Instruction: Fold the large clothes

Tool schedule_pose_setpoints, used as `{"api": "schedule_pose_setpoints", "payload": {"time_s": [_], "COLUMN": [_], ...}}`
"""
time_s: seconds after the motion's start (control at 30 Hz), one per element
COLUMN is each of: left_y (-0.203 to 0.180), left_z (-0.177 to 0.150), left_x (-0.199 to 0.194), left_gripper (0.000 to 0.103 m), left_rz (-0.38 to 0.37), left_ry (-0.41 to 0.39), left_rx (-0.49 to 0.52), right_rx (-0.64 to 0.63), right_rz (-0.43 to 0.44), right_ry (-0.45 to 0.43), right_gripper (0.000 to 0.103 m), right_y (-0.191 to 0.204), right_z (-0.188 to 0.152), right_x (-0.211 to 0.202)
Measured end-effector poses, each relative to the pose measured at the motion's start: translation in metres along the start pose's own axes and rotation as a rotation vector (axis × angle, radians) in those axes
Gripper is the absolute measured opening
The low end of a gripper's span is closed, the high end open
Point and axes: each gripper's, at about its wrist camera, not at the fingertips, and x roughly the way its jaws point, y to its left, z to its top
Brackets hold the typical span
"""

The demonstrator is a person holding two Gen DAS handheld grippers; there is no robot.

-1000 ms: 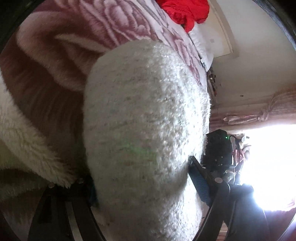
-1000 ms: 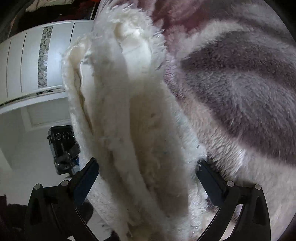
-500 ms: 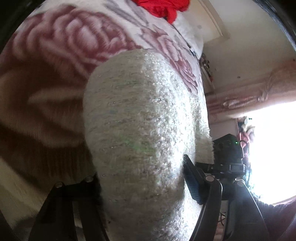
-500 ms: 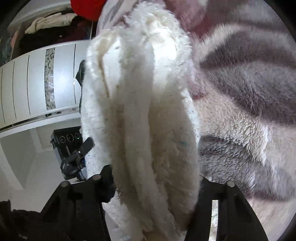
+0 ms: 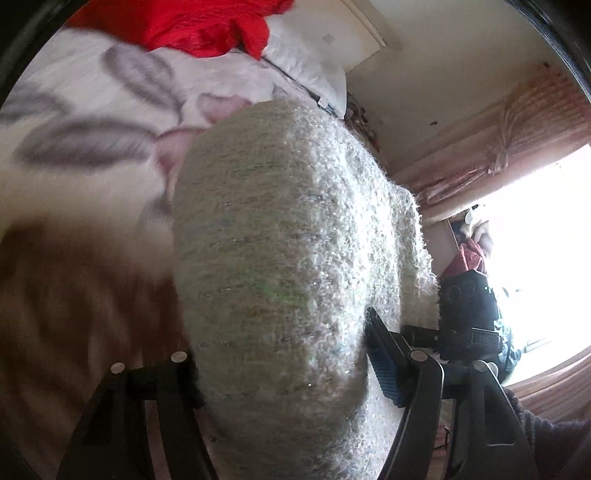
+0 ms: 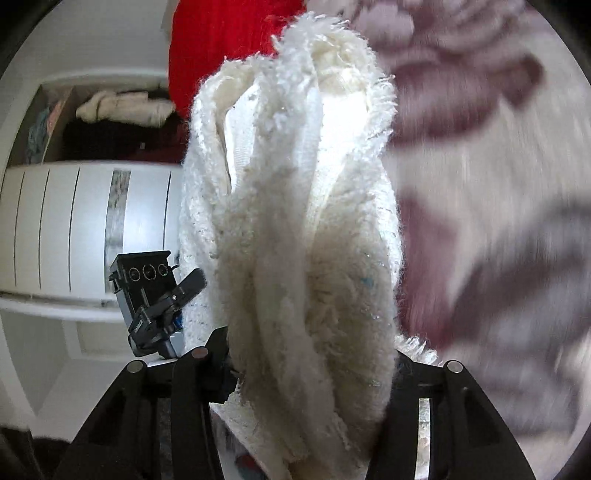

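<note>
A thick, fuzzy white garment (image 5: 280, 221) fills the middle of the left wrist view, and my left gripper (image 5: 280, 339) is shut on a bulky fold of it. In the right wrist view the same garment (image 6: 295, 184) shows as several bunched layers with frayed edges standing up. My right gripper (image 6: 308, 341) is shut on that bundle, both fingers pressed into the pile. Below both grippers lies a blurred floral blanket (image 5: 92, 140) (image 6: 498, 184). The garment hides both grippers' pads.
A red cloth (image 5: 192, 22) (image 6: 221, 44) lies at the blanket's far end beside a white pillow (image 5: 306, 62). A white wardrobe (image 6: 74, 229) with clothes on its shelf stands to the left. A black camera device (image 6: 147, 273) (image 5: 465, 310) stands nearby. The bright window (image 5: 535, 258) has pink curtains.
The right jaws went from wide apart to closed on the bunched layers. Both grippers have swept across the blanket with the garment, bringing the red cloth closer into view.
</note>
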Motion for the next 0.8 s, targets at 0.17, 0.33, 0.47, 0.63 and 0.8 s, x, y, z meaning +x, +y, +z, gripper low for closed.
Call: {"api": "schedule_pose_setpoints", "payload": {"time_s": [0.17,0.33,0.47,0.63,0.8], "left_y": [0.052,0.068,0.057,0.009,-0.038], "left_z": [0.035,0.032,0.031,0.016,-0.019], "left_x": [0.073,0.076,0.058,0.026,-0.003], "left_gripper": [0.066,0.072,0.075,0.075,0.103], "left_rz": [0.033,0.006,0.132,0.478,0.698], "left_ry": [0.089,0.124,0.140,0.037,-0.041], "left_rx": [-0.023,-0.045,-0.076,0.059,0.146], "right_rx": [0.048,0.084,0.100,0.027,-0.042], "right_rz": [-0.059,-0.079,-0.152,-0.505,-0.855], "right_ry": [-0.032,0.010,0.033,-0.074,-0.157], "right_gripper": [0.051,0.054,0.066,0.086,0.094], "right_y": [-0.049,-0.075,-0.059,-0.018,0.027], "right_z": [0.091,0.111,0.107,0.075,0.021], "right_x": [0.022,0.040,0.037,0.010,0.004]}}
